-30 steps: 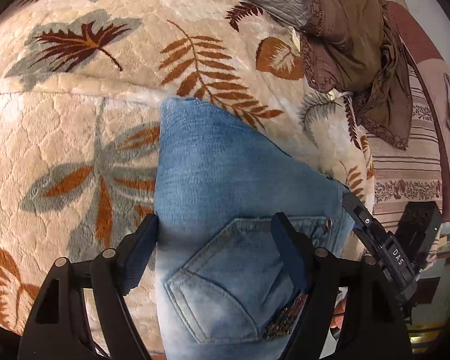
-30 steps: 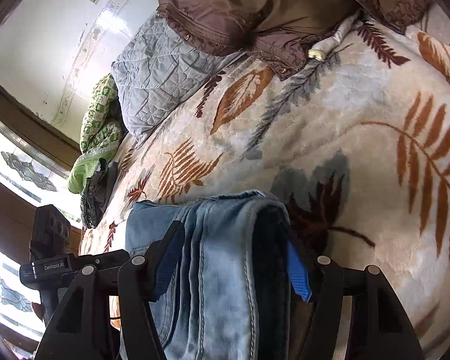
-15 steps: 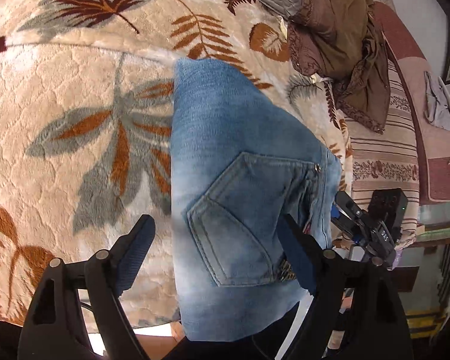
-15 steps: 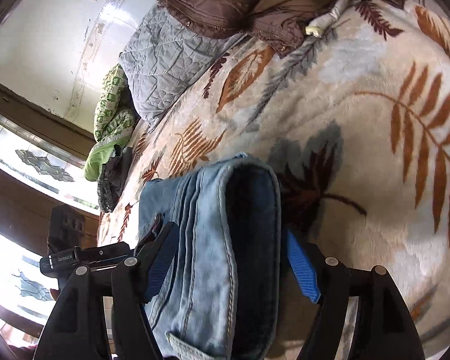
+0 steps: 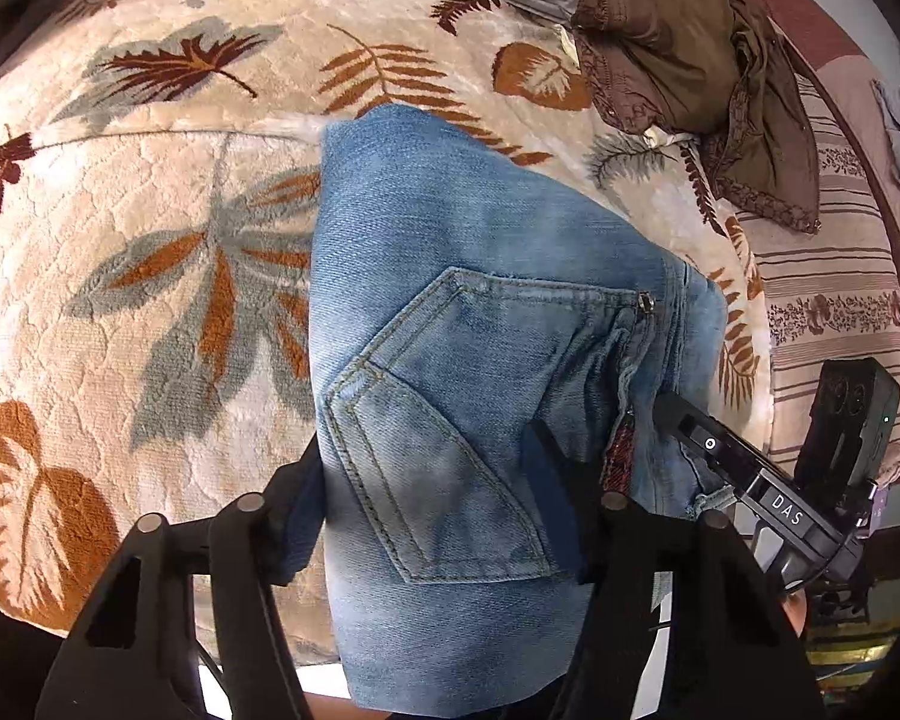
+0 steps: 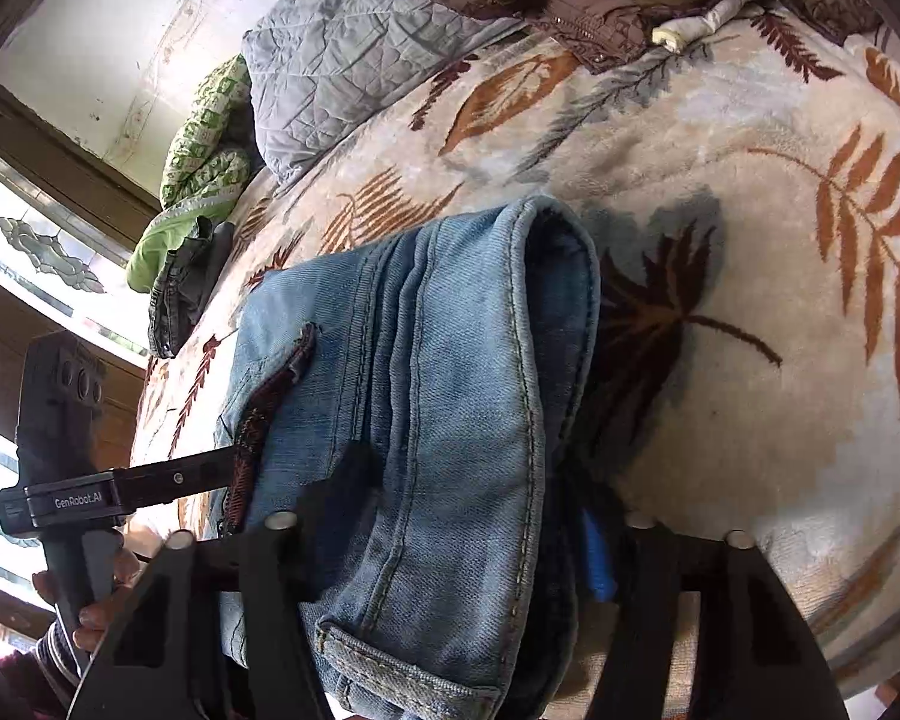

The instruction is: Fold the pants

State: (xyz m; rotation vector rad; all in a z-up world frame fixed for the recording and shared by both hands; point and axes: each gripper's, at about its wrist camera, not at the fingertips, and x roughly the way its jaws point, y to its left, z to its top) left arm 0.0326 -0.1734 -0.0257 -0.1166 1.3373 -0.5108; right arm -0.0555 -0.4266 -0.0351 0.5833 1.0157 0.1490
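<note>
Both grippers are closing on the folded light-blue denim pants (image 5: 462, 372) lying on the cream leaf-patterned bed blanket (image 5: 150, 276) — left gripper (image 5: 426, 516) astride the pocket end, right gripper (image 6: 480, 516) around the thick fold, the bundle stretching away from both.

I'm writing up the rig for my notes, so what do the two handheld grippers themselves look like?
Both are matte black frames with cut-out linkage arms, silver pivot pins and blue pads inside the fingers. The left gripper, seen from the right wrist, reads "GenRobot.AI" on its bar. The right gripper, seen from the left wrist, reads "DAS" and carries a boxy black camera module.
</note>
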